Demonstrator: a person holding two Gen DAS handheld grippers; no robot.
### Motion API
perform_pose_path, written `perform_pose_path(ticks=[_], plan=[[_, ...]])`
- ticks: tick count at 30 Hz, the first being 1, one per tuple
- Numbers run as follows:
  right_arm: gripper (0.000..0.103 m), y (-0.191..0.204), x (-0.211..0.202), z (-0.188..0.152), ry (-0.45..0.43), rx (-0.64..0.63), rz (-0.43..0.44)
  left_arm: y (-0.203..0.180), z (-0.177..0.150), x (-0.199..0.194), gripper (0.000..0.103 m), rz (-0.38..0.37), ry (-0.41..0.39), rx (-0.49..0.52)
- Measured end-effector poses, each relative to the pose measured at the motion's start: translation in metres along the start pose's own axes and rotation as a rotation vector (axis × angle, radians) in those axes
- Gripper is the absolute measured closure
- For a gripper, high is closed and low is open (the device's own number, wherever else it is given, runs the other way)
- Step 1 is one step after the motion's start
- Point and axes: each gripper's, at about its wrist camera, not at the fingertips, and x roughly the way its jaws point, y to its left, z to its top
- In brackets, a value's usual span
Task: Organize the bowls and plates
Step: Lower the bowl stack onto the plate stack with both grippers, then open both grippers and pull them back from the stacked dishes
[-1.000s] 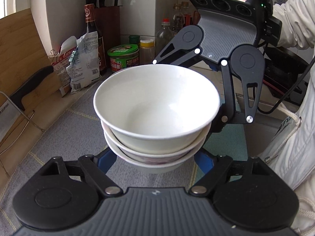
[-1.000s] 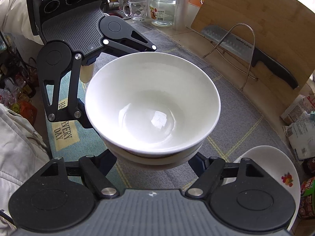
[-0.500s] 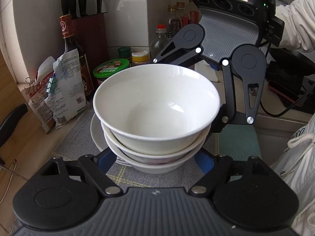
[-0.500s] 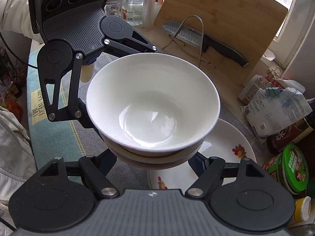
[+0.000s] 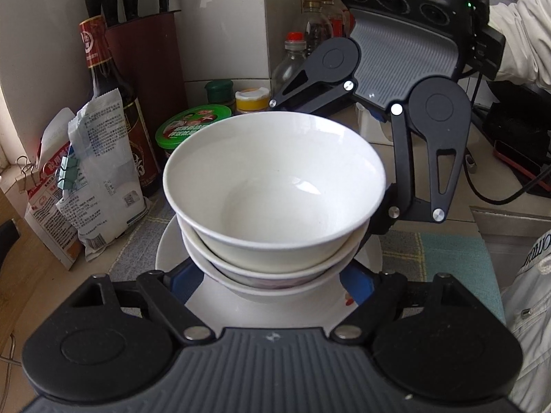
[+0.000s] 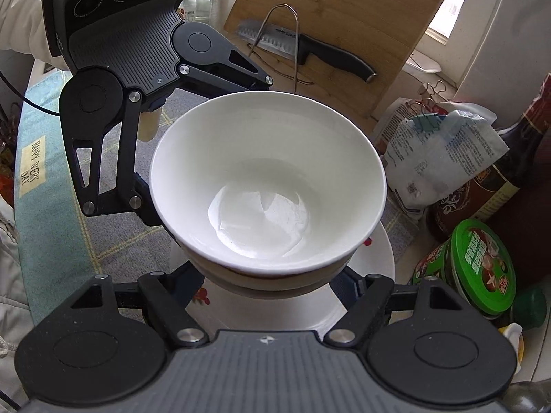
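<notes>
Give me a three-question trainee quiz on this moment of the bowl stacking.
1. True or false: both grippers hold the bowl stack from opposite sides.
2. What lies directly below the stack? A) a cutting board B) a white plate with a floral print C) a pan
3. Fill in: on the bamboo cutting board lies a black-handled ____.

Key:
1. True. The left gripper and the right gripper each have fingers on either side of the lowest bowl.
2. B, the white plate.
3. Knife.
</notes>
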Motion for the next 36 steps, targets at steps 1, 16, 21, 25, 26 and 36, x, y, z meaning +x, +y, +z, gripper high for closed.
perform_pose_path(ticks=[1,16,21,25,26,36], plan=[[0.020,-0.002,0.001,-0.002,0.002,0.003,0.001,0.001,0.000,0.003,0.018,-0.002,0.004,0.001],[0.020,-0.016,0.017,-0.014,0.015,0.027,0.016,0.009,0.000,0.019,0.018,-0.012,0.025,-0.036],[0.020,-0.016,0.013,-0.015,0.005,0.042,0.014,0.007,-0.002,0.018,0.017,0.004,0.013,-0.034],[0.010,-0.016,0.013,-0.017,-0.007,0.058,-0.002,0.003,-0.005,0.014,0.005,0.045,0.000,-0.040],[0.007,-0.017,0.013,-0.018,-0.015,0.073,0.000,0.002,-0.007,0.011,0.005,0.059,-0.005,-0.051],[0.000,0.003,0.001,-0.019,-0.006,0.173,-0.100,-0.022,-0.017,-0.045,0.001,0.238,-0.164,-0.148]])
